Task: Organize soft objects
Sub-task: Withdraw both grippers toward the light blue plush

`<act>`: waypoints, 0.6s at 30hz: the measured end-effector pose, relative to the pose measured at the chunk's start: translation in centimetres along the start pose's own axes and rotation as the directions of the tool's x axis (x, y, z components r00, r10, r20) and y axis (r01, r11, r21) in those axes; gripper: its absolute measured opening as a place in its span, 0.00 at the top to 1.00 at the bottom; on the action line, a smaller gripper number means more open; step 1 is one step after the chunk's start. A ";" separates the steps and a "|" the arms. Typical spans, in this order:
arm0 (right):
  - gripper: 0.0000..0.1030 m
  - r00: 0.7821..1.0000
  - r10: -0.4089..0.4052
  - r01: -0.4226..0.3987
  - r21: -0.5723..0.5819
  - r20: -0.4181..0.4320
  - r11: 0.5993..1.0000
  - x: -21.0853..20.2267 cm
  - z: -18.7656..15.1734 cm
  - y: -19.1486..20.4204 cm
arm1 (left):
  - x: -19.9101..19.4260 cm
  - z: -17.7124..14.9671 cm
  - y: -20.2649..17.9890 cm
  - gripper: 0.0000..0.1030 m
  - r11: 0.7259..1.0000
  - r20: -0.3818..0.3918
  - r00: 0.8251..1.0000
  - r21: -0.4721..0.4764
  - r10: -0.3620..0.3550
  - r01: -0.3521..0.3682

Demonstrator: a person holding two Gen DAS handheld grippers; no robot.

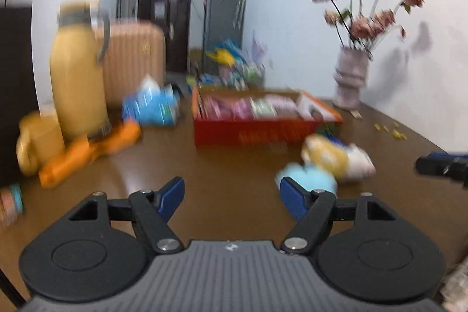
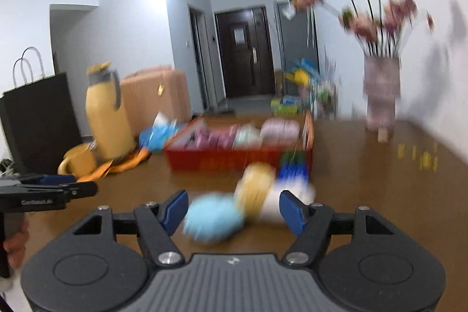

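A soft toy pile lies on the brown table: a light blue plush (image 1: 314,176) (image 2: 213,220), a yellow plush (image 1: 326,155) (image 2: 256,190) and a white plush (image 1: 359,164) (image 2: 292,196). A red box (image 1: 257,133) (image 2: 228,161) with pink and white soft packs stands behind them. My left gripper (image 1: 232,202) is open and empty, left of the toys. My right gripper (image 2: 232,212) is open, with the blue plush between its fingers but untouched. Both views are motion-blurred.
A yellow thermos (image 1: 77,75) (image 2: 106,116), a yellow cup (image 1: 38,142), an orange cloth (image 1: 87,154) and a blue packet (image 1: 152,104) sit at the left. A vase of flowers (image 1: 351,78) (image 2: 381,92) stands at the right by the wall. A pink suitcase (image 1: 134,60) stands beyond the table.
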State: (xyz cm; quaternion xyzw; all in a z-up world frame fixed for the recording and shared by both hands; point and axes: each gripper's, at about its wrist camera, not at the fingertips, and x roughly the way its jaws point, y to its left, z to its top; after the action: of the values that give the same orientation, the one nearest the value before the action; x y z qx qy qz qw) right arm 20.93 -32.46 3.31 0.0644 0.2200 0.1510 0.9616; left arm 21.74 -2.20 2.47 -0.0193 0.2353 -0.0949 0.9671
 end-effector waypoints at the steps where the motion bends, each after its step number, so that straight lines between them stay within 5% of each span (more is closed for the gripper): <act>1: 0.34 1.000 0.018 -0.017 0.029 -0.013 0.999 -0.5 -1.5 0.2 | -0.2 -0.9 -0.1 0.28 1.000 -0.035 0.999 -0.012 -0.017 0.017; 5: 0.34 0.995 0.059 -0.052 0.083 -0.076 0.995 -0.7 -4.3 0.7 | 0.0 -1.2 -0.3 0.28 0.999 -0.050 0.998 0.028 -0.026 0.027; 12: 0.34 0.997 0.033 -0.026 0.095 -0.073 0.995 1.4 -4.0 0.5 | 3.6 -1.0 -1.1 0.27 0.998 -0.083 0.995 0.029 -0.047 0.050; 18: 0.38 0.993 0.051 -0.031 0.186 -0.108 0.982 7.9 -2.4 -2.1 | 9.7 0.6 -1.6 0.29 0.985 -0.160 0.973 -0.073 -0.167 0.157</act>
State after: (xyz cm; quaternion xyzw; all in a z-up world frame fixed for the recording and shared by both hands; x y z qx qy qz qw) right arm 27.21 -31.78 -2.43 0.1488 0.2854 0.1533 0.9343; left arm 30.14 -5.61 -1.26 -0.0596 0.3152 -0.1675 0.9322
